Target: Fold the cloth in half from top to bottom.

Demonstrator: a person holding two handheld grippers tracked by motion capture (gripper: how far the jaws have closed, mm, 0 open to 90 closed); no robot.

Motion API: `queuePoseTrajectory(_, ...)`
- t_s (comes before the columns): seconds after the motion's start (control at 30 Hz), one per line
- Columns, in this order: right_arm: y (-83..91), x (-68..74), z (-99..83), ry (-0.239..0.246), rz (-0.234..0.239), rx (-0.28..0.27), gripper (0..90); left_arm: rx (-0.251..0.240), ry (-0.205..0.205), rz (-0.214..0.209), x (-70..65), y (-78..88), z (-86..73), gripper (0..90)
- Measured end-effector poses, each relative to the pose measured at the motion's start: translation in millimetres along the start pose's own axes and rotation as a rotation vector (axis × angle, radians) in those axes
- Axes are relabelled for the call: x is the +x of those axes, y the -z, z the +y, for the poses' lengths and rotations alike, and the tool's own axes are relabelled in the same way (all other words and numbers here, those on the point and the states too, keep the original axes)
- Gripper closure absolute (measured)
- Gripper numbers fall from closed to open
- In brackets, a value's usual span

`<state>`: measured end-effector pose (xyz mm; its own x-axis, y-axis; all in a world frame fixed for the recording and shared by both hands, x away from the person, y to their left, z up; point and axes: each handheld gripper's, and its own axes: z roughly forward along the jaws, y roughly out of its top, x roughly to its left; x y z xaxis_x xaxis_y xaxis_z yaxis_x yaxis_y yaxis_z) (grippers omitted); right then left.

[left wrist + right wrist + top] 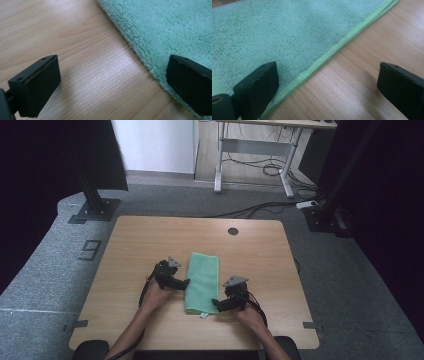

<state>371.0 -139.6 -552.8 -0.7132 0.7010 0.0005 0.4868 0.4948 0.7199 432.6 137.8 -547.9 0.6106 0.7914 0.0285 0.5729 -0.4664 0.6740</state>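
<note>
Right gripper: I read jaws wide, straddling towel hem, gripping nothing | left gripper: jaws wide over towel's left edge, empty | towel: folded, flat, table centre.

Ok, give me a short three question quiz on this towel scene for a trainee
1. True or false: the green towel lies folded in a long strip on the wooden table.
2. Which gripper is nearer the towel's near end: A, the left gripper, or B, the right gripper?
3. Fill in: both grippers' jaws stand ____ at the towel's long edges.

Key: 1 true. 2 B. 3 open; each gripper view shows one jaw over the towel and the other over bare wood.
</note>
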Motion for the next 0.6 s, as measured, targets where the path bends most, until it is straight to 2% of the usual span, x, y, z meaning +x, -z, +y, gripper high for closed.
queuePoseTrajectory(0.03, 1.3, 1.4, -0.6, 0.003, 0.002, -0.003, 8.6, 0.002, -0.003, 0.002, -0.4, 0.4, 0.0, 0.1)
queuePoseTrajectory(0.23, 5.2, 8.9, -3.8, 0.000, 0.010, -0.001, 11.3, 0.020, -0.030, -0.005, -4.9, 7.4, -4.4, 0.5)
queuePoseTrajectory(0.6, 15.4, 28.4, -12.1, 0.017, 0.034, 0.016, 12.1, 0.026, -0.018, -0.059, -10.9, 22.8, -23.5, 1.0)
